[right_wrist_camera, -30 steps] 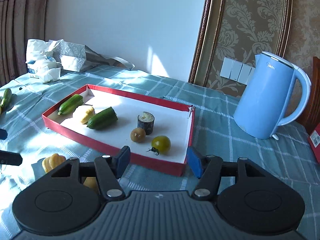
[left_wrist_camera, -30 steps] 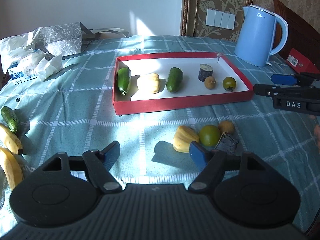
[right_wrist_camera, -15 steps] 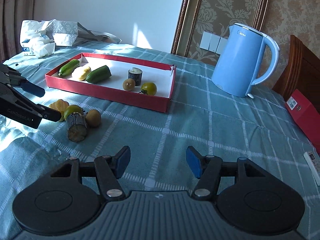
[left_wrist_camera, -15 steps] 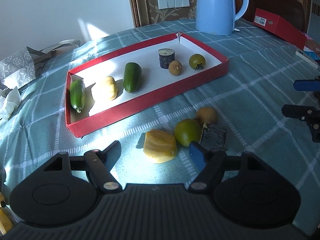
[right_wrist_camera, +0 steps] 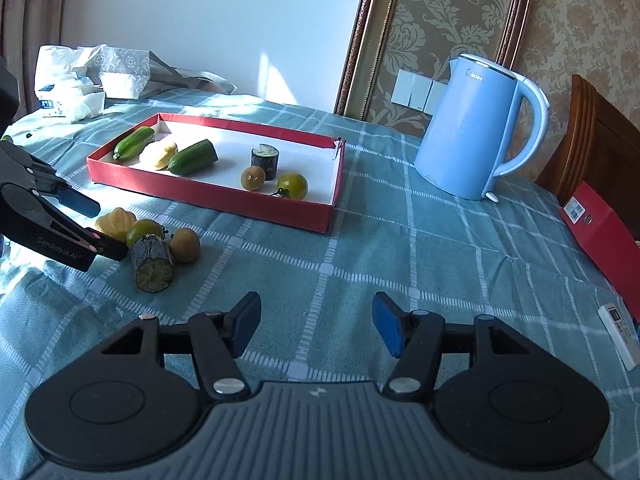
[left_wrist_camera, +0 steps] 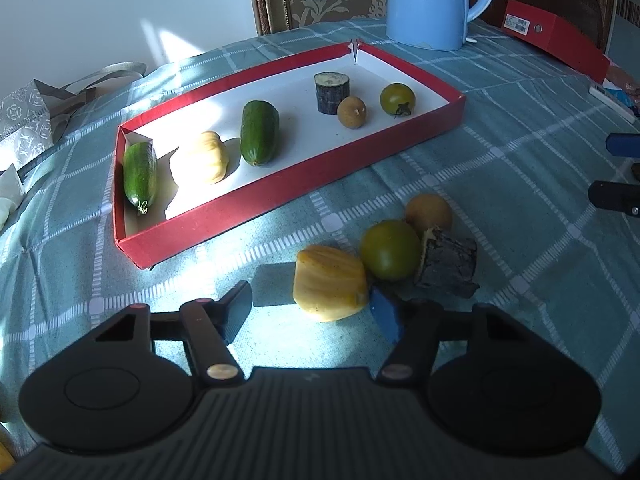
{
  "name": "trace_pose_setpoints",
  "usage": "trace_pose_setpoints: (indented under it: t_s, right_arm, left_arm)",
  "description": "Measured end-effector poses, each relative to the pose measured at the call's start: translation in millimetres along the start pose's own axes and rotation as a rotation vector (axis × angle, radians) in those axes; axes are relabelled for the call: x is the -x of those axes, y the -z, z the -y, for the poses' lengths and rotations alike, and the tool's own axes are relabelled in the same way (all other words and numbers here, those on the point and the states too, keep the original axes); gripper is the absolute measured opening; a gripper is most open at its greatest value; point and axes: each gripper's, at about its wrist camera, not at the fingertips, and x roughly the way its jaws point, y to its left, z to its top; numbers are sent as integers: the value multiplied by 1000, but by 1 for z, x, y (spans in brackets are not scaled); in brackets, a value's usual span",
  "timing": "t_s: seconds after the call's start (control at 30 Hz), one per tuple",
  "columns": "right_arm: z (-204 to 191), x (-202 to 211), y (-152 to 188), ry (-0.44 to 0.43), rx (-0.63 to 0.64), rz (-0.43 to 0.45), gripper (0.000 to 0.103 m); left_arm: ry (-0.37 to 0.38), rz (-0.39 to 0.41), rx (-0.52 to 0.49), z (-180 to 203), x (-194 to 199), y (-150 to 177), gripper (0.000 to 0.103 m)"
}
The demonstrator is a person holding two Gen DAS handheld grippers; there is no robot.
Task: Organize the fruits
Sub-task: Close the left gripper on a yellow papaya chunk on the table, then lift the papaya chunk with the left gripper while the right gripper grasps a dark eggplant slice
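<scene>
The left gripper (left_wrist_camera: 316,316) has just been closing, yet its jaws stand apart with the yellow squash piece (left_wrist_camera: 329,282) partly between them: the blue right pad sits just beside the piece's right flank, whether touching I cannot tell, while the left finger is clear of it. Directly beyond that right finger crowd the green tomato (left_wrist_camera: 390,249), the dark eggplant chunk (left_wrist_camera: 448,263) lying on its side, and a brown round fruit (left_wrist_camera: 429,209), all bunched against one another. Farther ahead of the fingers lies the red tray (left_wrist_camera: 280,200), holding two cucumbers, a pale squash, an upright eggplant slice, a brown fruit and a green tomato. The blue kettle (right_wrist_camera: 472,132) stands beyond the tray's far corner. The right gripper (right_wrist_camera: 316,326) hangs over bare checked tablecloth (right_wrist_camera: 400,248), jaws moderately apart and empty; the fruit cluster sits ahead-left of its fingers, a white remote (right_wrist_camera: 620,330) to their right.
</scene>
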Motion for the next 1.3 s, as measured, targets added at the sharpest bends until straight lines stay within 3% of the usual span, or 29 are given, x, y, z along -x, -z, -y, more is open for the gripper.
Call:
trace_pose_setpoints:
  t_s: [0.23,0.4,0.67,0.77,0.9,1.3]
  right_arm:
    - [-4,-1,0,-6,4,-7,61]
    - [-6,-1,0,-9,7,-5,61]
    - [-7,-1,-1,-12,6,2,61]
    - [-9,0,-3,-27,13,11,61]
    - [-16,-1,-8,-76,33,13,61]
    - [-68,-24,-27,-278,157,6,52]
  left_arm:
    - [16,5,-30,6,-2,-3,59]
    - [52,1,-22,6,-4,-6,41]
    - [46,9,29,5,-3,-6,37]
    - [8,24,50,5,1,-5,36]
    - [-1,51,124,-5,14,-5,36]
    - [-88,33,191,-18,52,25,36]
